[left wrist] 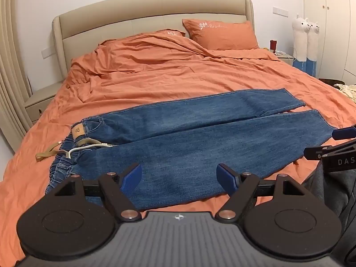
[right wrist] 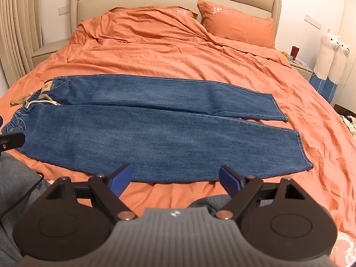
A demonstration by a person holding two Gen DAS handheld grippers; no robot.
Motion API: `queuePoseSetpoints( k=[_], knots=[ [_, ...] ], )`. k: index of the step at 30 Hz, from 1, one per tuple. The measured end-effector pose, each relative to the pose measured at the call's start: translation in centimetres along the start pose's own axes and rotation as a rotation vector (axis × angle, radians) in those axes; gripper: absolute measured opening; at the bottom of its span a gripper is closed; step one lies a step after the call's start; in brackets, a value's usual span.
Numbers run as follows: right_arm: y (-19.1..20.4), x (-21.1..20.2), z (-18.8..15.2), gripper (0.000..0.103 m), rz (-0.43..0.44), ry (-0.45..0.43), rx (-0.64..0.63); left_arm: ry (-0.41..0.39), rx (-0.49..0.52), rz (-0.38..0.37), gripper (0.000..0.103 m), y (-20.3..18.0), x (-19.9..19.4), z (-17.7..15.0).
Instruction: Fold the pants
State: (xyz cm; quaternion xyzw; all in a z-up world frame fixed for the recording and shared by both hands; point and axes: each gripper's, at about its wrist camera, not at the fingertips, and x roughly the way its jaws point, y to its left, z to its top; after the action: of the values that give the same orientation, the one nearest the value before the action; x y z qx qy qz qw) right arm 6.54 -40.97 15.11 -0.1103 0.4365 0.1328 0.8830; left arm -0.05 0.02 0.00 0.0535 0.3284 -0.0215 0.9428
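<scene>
jeans (right wrist: 155, 124): flat on bed (right wrist: 189, 53), waistband kinda bunched
left gripper (left wrist: 179, 179): wide apart, holding nothing
right gripper (right wrist: 175, 178): same, mostly cropped in left view

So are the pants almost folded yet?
Not yet, it's only the start. Done: the jeans are spread flat on the bed, with the legs lying apart side by side and the waist at the left. In hand: nothing; the left claw and right claw are both open above the near leg. Left: all the folds.
</scene>
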Motion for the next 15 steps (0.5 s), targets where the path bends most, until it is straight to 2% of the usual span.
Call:
queuePoseSetpoints(
  k=[15],
  knots=[
    [0.22,-0.08,-0.15,0.082,-0.001,-0.002,-0.007,0.013,0.002,-0.005,0.09,0.25,0.12,-0.1]
  ],
)
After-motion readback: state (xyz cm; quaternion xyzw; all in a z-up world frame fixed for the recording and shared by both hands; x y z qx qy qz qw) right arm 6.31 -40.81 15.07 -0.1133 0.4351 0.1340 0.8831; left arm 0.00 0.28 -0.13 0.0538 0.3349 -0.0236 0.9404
